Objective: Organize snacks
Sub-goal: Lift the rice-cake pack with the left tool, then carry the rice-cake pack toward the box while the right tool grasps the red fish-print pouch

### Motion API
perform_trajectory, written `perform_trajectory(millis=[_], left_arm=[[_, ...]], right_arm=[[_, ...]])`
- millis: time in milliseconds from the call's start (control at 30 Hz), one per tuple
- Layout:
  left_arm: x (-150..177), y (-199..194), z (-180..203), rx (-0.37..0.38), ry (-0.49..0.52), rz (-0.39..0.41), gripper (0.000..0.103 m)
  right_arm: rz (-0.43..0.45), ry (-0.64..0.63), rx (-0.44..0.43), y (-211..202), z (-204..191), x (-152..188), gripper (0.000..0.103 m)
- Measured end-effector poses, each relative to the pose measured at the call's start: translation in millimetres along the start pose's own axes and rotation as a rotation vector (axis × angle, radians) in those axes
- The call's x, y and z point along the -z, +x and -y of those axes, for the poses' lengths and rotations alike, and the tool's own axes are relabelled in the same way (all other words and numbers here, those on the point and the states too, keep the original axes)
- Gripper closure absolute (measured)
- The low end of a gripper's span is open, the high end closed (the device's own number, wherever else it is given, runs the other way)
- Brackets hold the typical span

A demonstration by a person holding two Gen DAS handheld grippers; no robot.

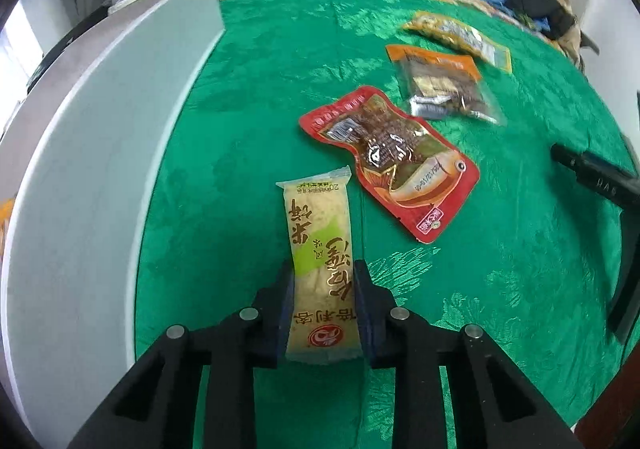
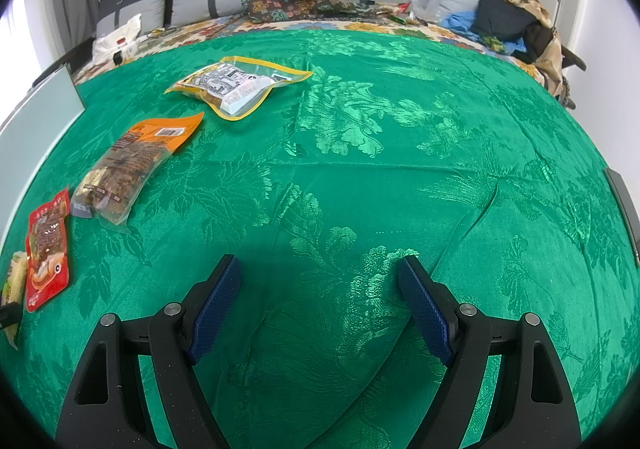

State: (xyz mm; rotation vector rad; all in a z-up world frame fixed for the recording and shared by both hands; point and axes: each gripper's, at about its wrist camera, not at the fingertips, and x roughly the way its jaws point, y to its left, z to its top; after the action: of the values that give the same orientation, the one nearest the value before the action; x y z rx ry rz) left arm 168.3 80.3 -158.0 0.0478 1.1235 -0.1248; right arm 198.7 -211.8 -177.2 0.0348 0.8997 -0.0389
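A green patterned cloth (image 2: 360,169) covers the table, with a pale grey box (image 1: 100,153) standing along its left edge; that box serves as the landmark here. The left gripper (image 1: 322,289) is clamped on a pale rice cracker packet (image 1: 320,249), its fingers pressing both long sides; the packet sits just beside the box wall, and whether it rests on the cloth or is lifted cannot be told. Further from the box lie three more snacks in a loose line: a red fish packet (image 1: 390,163), then a clear bag with an orange top (image 1: 440,83), then a yellow-edged bag (image 1: 460,37) furthest off. The right gripper (image 2: 320,309) hovers over bare cloth, well apart from the box, jaws spread wide and holding nothing. Judging by this, sorting has barely begun; one packet is in hand, three wait on the cloth.
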Motion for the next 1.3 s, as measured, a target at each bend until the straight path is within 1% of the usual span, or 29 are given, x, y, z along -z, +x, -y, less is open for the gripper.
perform_trajectory(millis=[100,300,467,633,733,767,800,833,867,900,933,1000,1033,1067,1100,1167,1200,1233,1267,1300], left_arm=[[1.7,-13.1,-4.9,0.033,-0.041,0.029,0.076],[5.4,-58.2,-18.5,0.07,-0.104,0.104,0.076],[15.4,-93.9,-43.0,0.079,-0.159,0.151,0.076],[24.7,-108.3,-61.0,0.085,-0.194,0.166,0.076],[28.7,-116.3,-66.3,0.073,-0.188,0.179,0.076],[31.5,-121.0,-70.7,0.071,-0.192,0.188,0.076],[33.0,-123.3,-74.5,0.077,-0.202,0.194,0.076],[34.2,-124.2,-79.0,0.086,-0.216,0.194,0.076],[35.5,-124.6,-81.6,0.091,-0.226,0.193,0.076],[35.7,-123.9,-85.9,0.102,-0.243,0.189,0.076],[35.9,-123.6,-88.4,0.11,-0.255,0.189,0.076],[36.1,-125.7,-95.0,0.116,-0.274,0.2,0.076],[36.9,-128.8,-98.5,0.118,-0.283,0.21,0.076],[37.6,-131.1,-100.2,0.119,-0.287,0.217,0.076],[40.1,-136.3,-105.1,0.117,-0.297,0.228,0.076],[44.9,-143.2,-113.2,0.114,-0.313,0.238,0.076],[47.6,-145.4,-117.3,0.114,-0.32,0.238,0.076],[51.0,-147.0,-122.2,0.113,-0.327,0.237,0.076],[52.6,-147.5,-124.8,0.11,-0.329,0.235,0.076],[55.1,-147.7,-129.1,0.104,-0.334,0.233,0.076]], right_arm=[[0.0,0.0,0.0,-0.1,0.1,-0.6,0.02],[0.0,0.0,0.0,0.2,0.0,-0.2,0.02],[0.0,0.0,-0.001,-0.2,0.3,-0.2,0.02],[0.0,0.005,0.001,5.3,-3.6,-0.4,0.019],[-0.001,0.01,0.005,5.7,-5.2,-2.3,0.018],[-0.027,0.004,-0.005,6.9,-6.0,-7.5,0.019],[-0.073,0.002,-0.019,7.8,-8.4,-14.1,0.022],[-0.1,0.013,-0.084,1.7,-14.1,-19.0,0.021],[-0.096,0.008,-0.195,-10.6,-26.6,-24.4,0.021],[-0.108,-0.027,-0.28,-20.0,-43.6,-28.7,0.02],[-0.15,-0.108,-0.38,-29.7,-75.4,-34.2,0.02],[-0.209,-0.231,-0.488,-36.3,-127.8,-40.5,0.02],[-0.241,-0.276,-0.523,-33.0,-154.3,-43.4,0.02],[-0.276,-0.297,-0.529,-25.4,-172.5,-45.5,0.02],[-0.318,-0.313,-0.509,-13.2,-190.4,-47.7,0.02],[-0.359,-0.328,-0.409,13.9,-220.2,-51.6,0.02],[-0.38,-0.34,-0.381,25.5,-231.9,-50.7,0.017],[-0.339,-0.383,-0.331,26.3,-242.7,-49.7,0.018],[-0.335,-0.42,-0.289,28.4,-249.7,-47.8,0.018],[-0.347,-0.447,-0.252,30.1,-254.3,-45.0,0.022]])
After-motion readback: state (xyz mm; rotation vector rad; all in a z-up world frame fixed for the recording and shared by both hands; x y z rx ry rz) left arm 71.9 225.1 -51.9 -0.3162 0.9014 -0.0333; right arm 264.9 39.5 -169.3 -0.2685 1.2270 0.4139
